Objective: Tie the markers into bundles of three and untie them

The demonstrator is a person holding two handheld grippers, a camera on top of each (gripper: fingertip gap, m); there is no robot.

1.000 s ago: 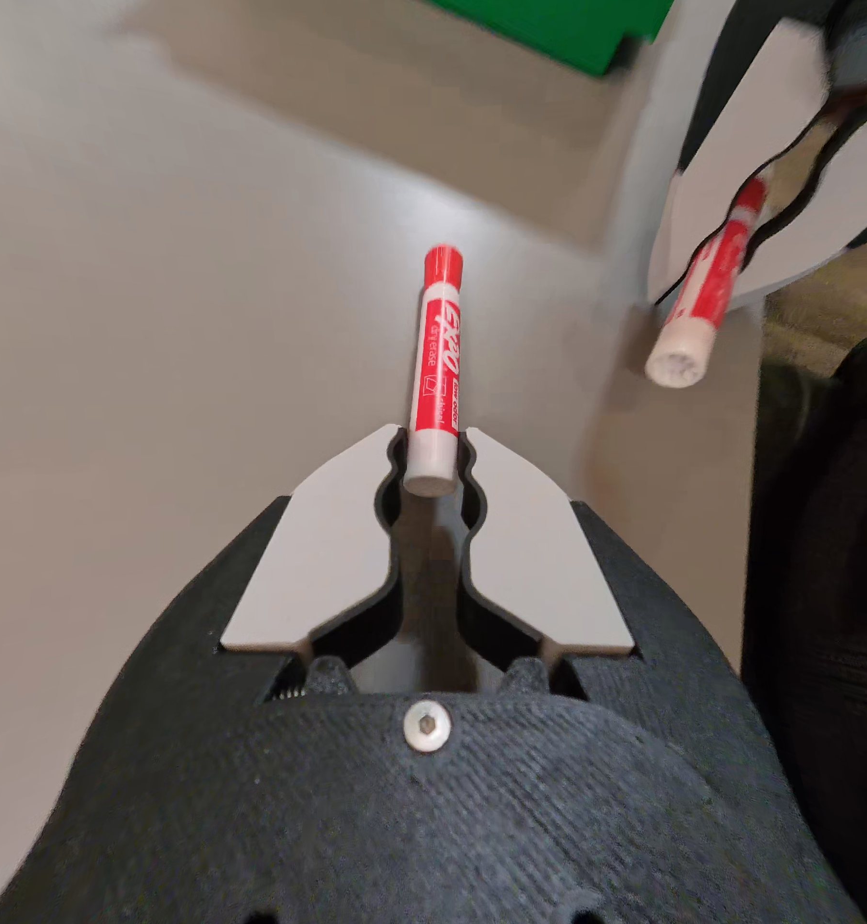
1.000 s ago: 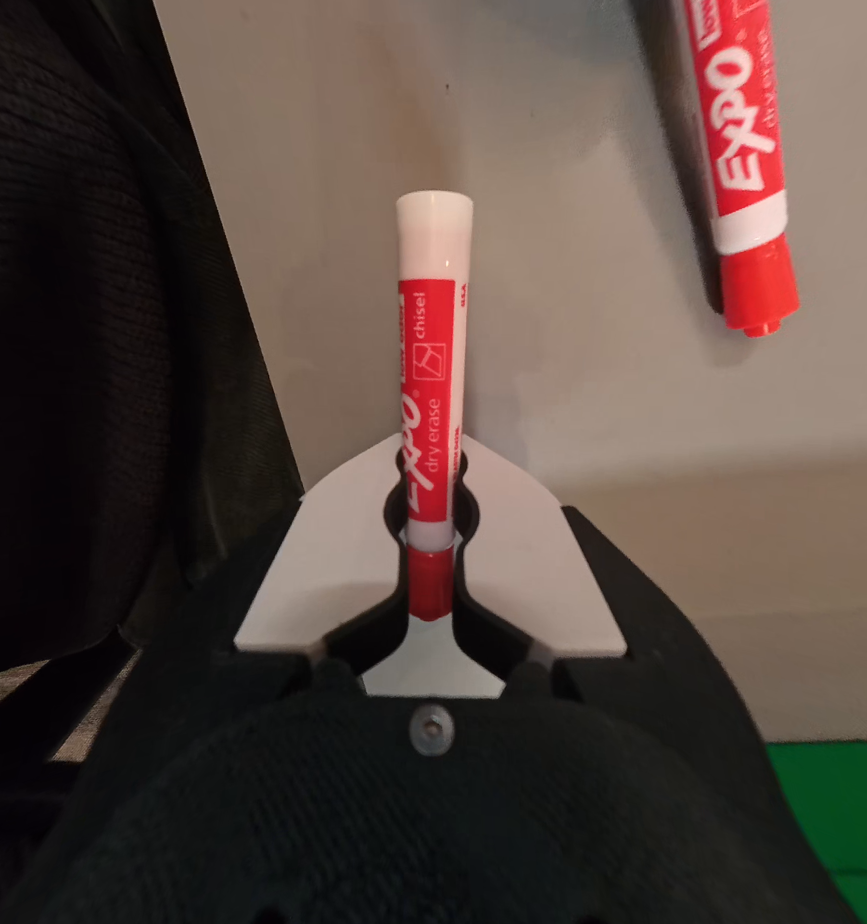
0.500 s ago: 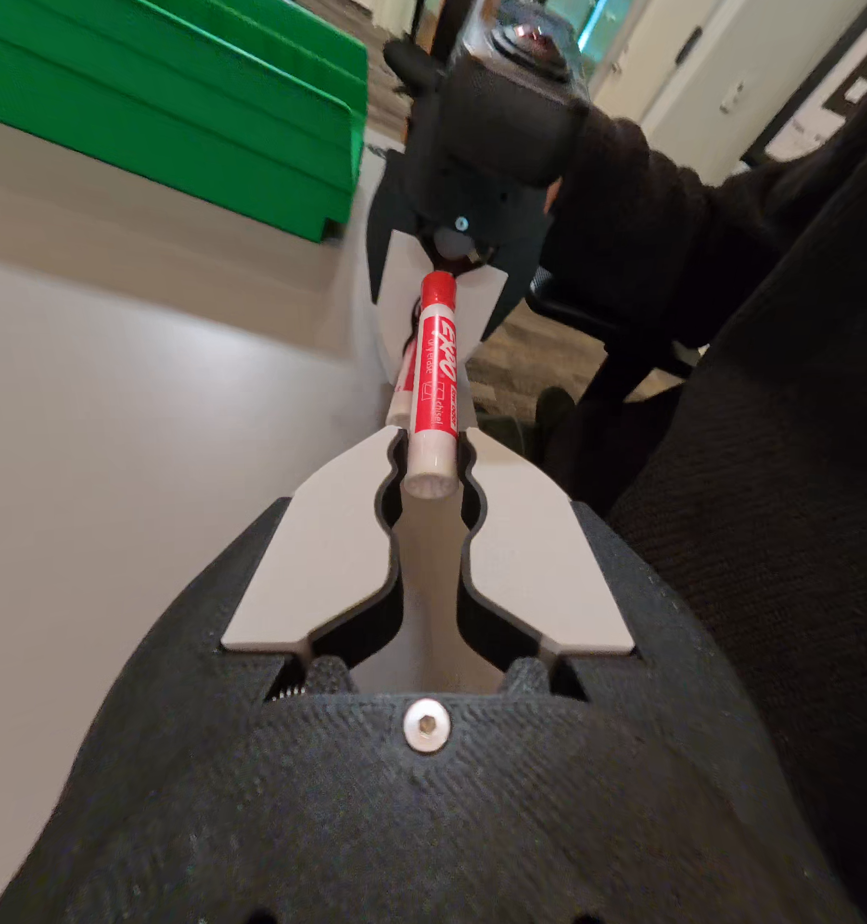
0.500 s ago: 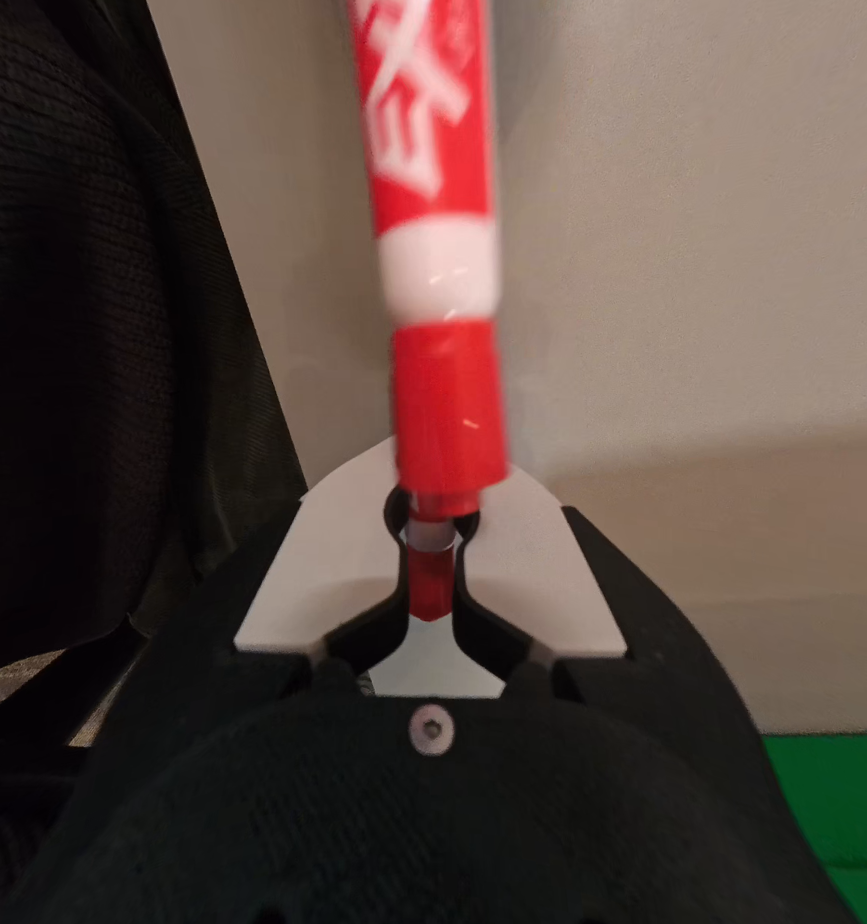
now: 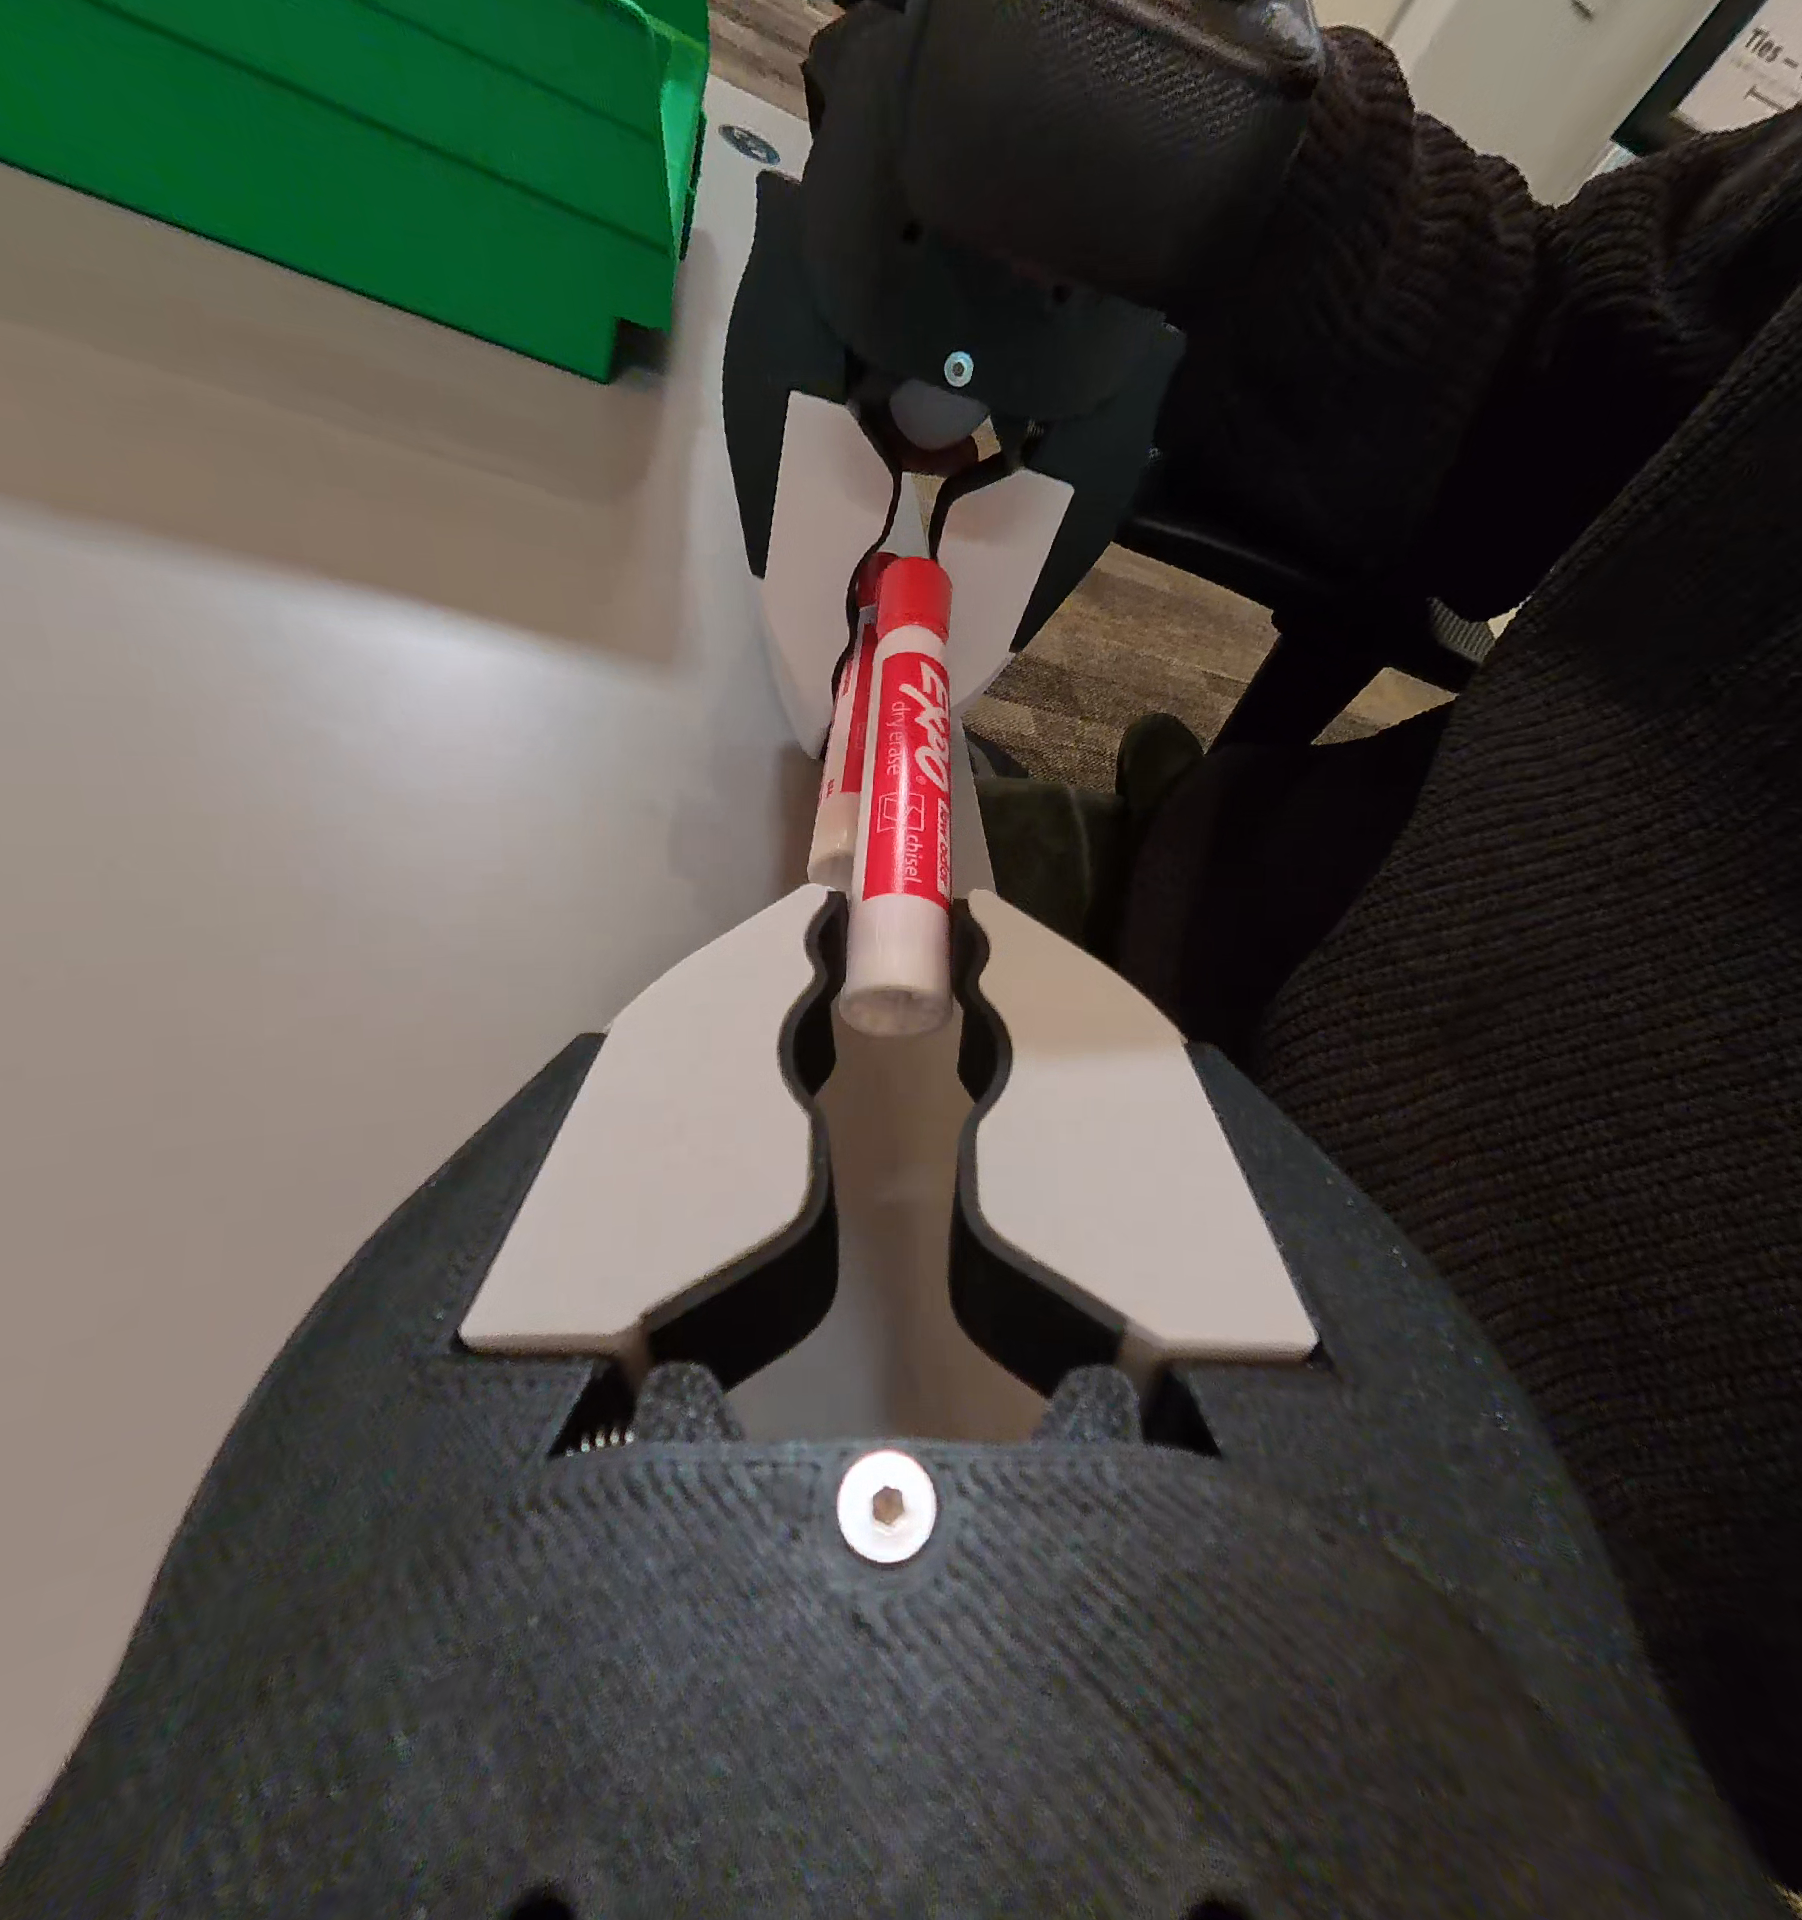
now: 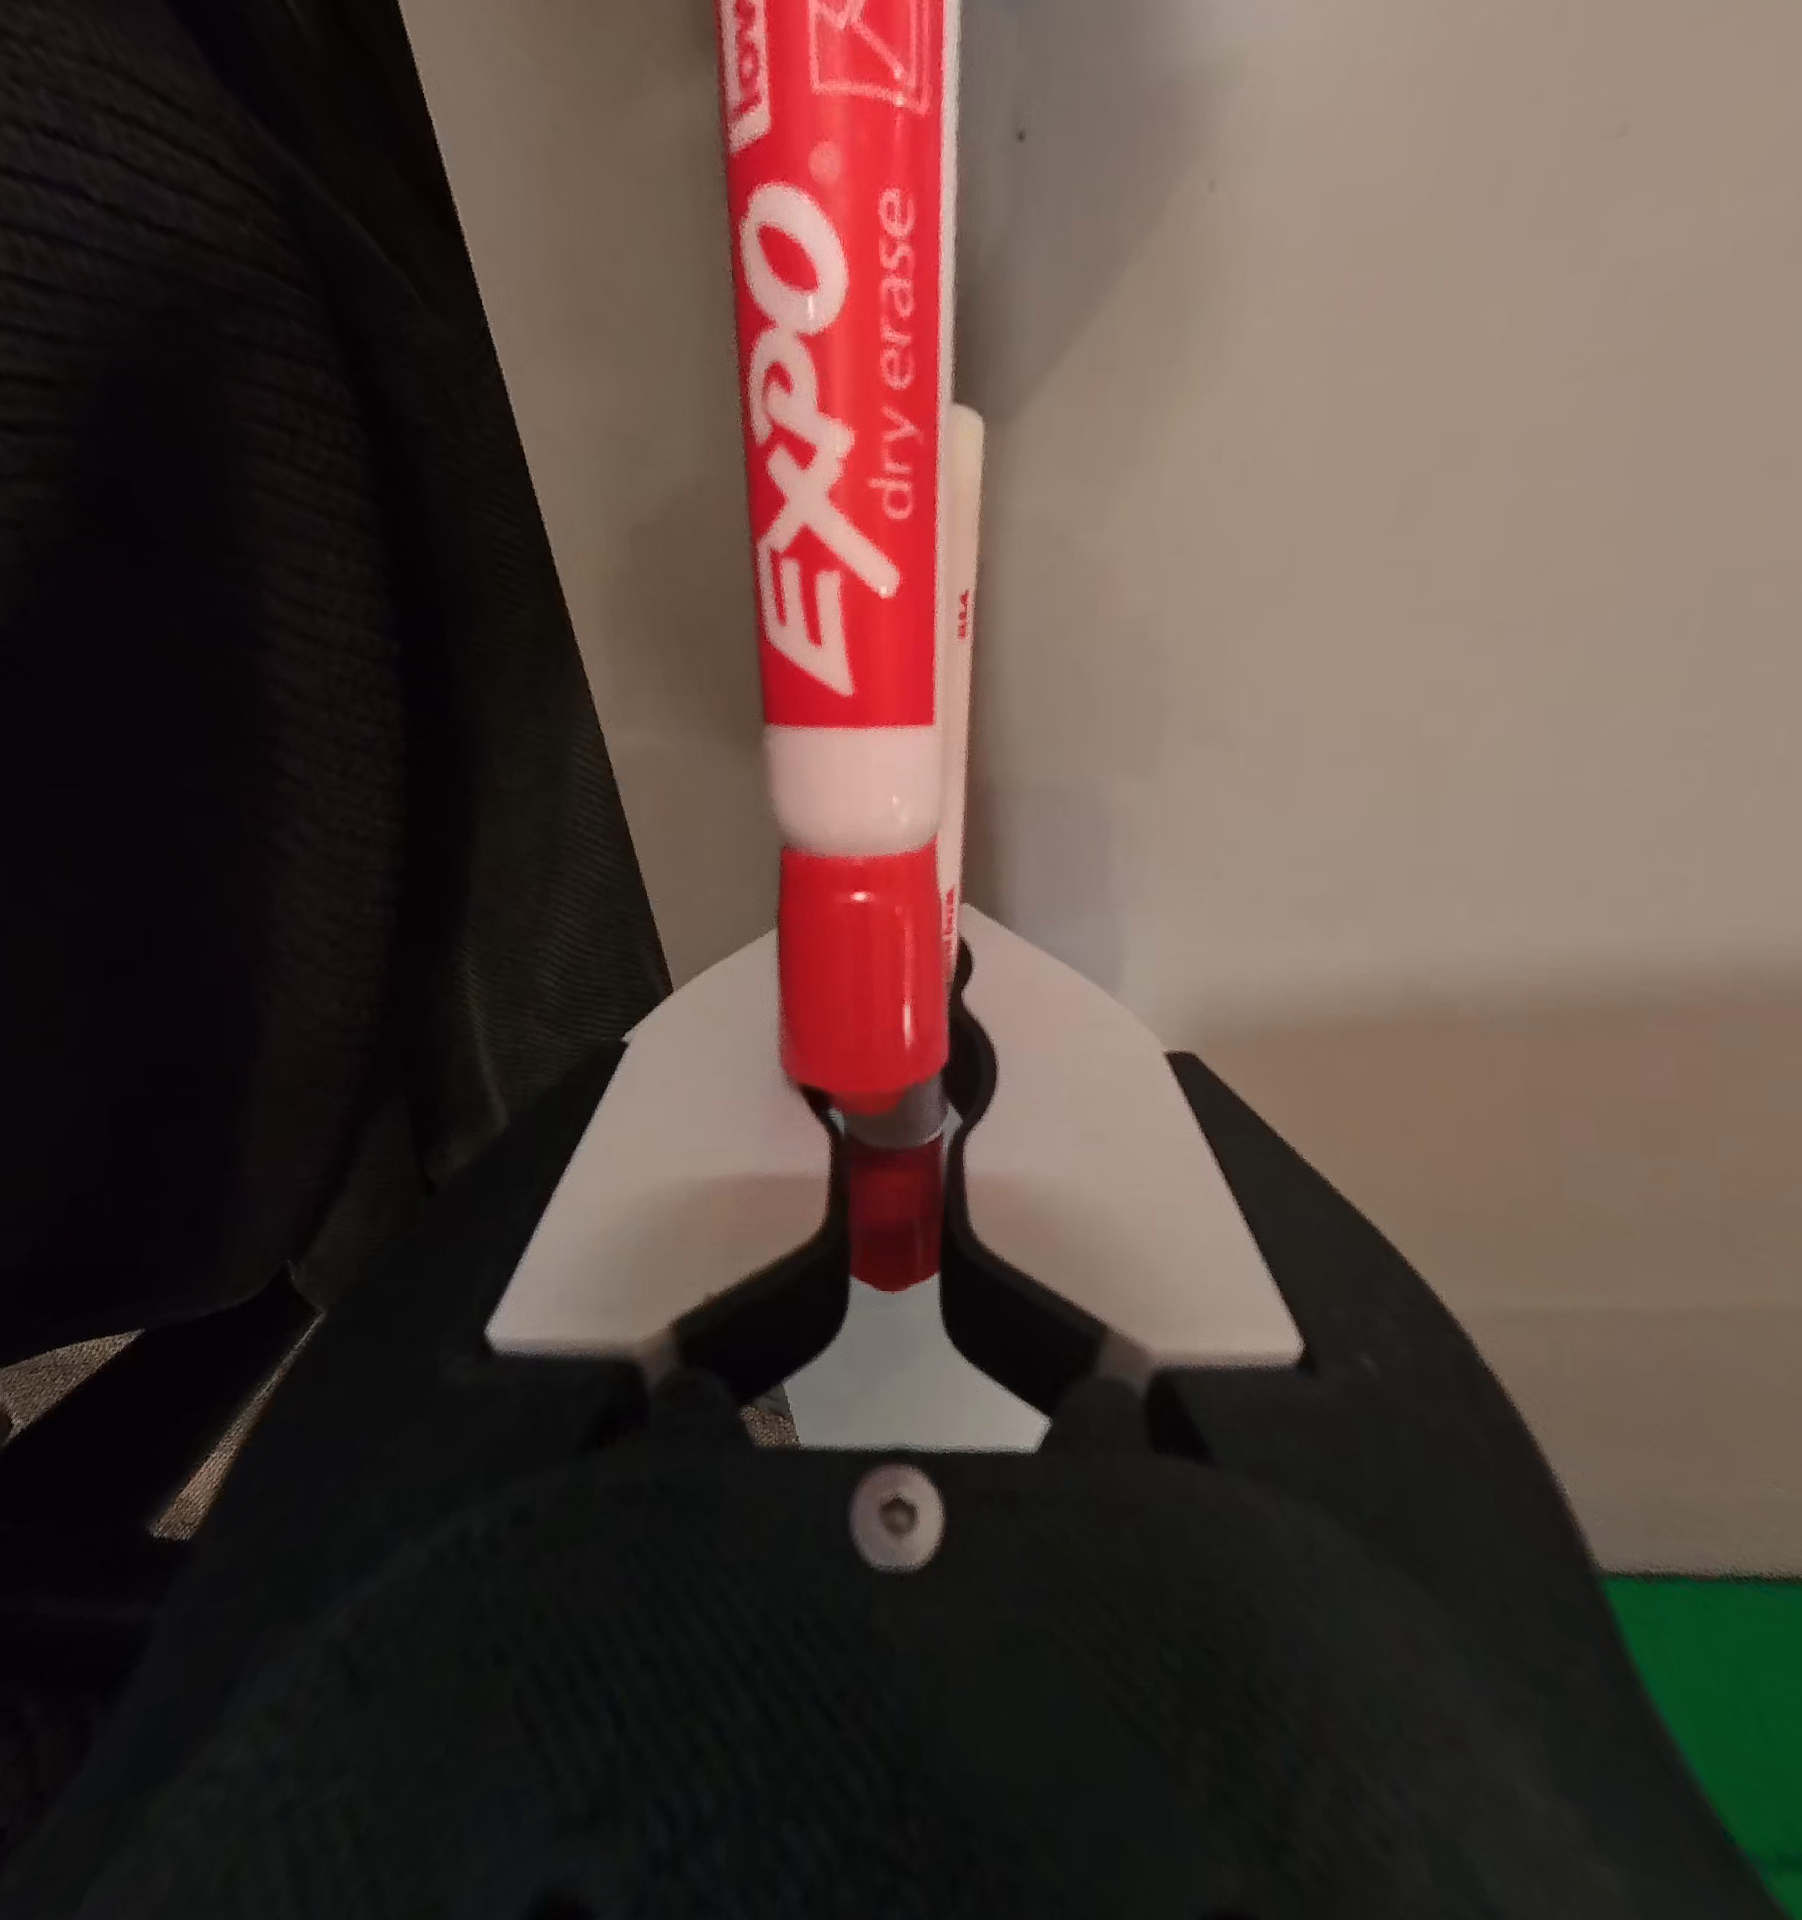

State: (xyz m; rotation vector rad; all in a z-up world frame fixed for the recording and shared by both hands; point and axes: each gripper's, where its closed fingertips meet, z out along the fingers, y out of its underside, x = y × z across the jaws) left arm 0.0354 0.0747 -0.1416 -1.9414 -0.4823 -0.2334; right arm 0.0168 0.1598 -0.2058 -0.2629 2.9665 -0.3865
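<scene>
Fingers [image 5: 689, 1122] of the left gripper [image 5: 895, 935] are closed on the white butt end of a red marker [image 5: 902, 790], which juts forward from their tips with its red cap pointing away. Facing it, the right gripper [image 5: 912, 582] points back toward the left one, and its pale fingers [image 5: 819, 540] clamp a second red marker [image 5: 843, 769] by the cap end, so that this marker's white butt reaches toward the left gripper. Both markers lie side by side, lengthwise and in opposite directions, very close or touching; contact cannot be made out. In the right wrist view the same pair shows from the other side: the right gripper [image 6: 892, 1081] pinches the second marker [image 6: 964, 582] with its red cap [image 6: 892, 1216] sunk between the fingers [image 6: 1094, 1174], while the first marker [image 6: 840, 447] overlaps it from above, its cap end over the fingertips and covering most of the second marker's barrel. Both grippers are held above the right edge of a pale beige counter [image 5: 253, 779]. A green bin [image 5: 357, 156] sits on the counter toward its far edge, well apart from the markers. Past the counter's edge a person's dark knitted sleeve [image 5: 1416, 260] and dark clothing [image 5: 1603, 935] fill the right side, with patterned floor [image 5: 1115, 644] visible below.
</scene>
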